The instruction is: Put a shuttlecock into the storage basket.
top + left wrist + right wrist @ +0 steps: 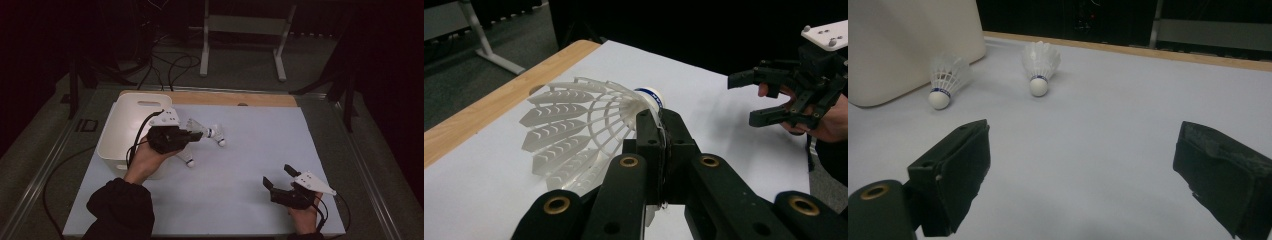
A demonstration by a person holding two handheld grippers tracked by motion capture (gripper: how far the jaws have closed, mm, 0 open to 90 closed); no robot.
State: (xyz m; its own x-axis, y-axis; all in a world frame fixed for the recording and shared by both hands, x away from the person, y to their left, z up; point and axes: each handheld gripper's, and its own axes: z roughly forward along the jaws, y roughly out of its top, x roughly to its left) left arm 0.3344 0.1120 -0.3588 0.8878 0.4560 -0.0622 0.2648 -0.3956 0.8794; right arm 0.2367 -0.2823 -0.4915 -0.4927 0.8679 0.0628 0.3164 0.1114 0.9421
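While held off the table, shuttlecock (589, 125) item one: white plastic skirt, white cork with a blue band, gripped near the cork end where the skirt narrows. Long axis roughly level; in the left gripper view the skirt flares to the left and the cork (651, 96) points toward the far side of the mat.

Left gripper (192, 135): jaws closed on this shuttlecock, positioned just beside the white bin (127, 127) at the table's left.

Right gripper (277, 176): jaws spread wide, nothing between them, low over the near right part of the mat, well apart from the left.

Surface: pale grey-white mat (260, 145) over a wooden tabletop (225, 98), whose far edge shows bare. Room dark; grey floor, white metal frame (245, 37) and black cables (170, 67) beyond the table.

Other items: two more shuttlecocks lying on the mat, one (945, 80) close to the bin wall, one (1040, 65) farther out, both with cork toward the right gripper.
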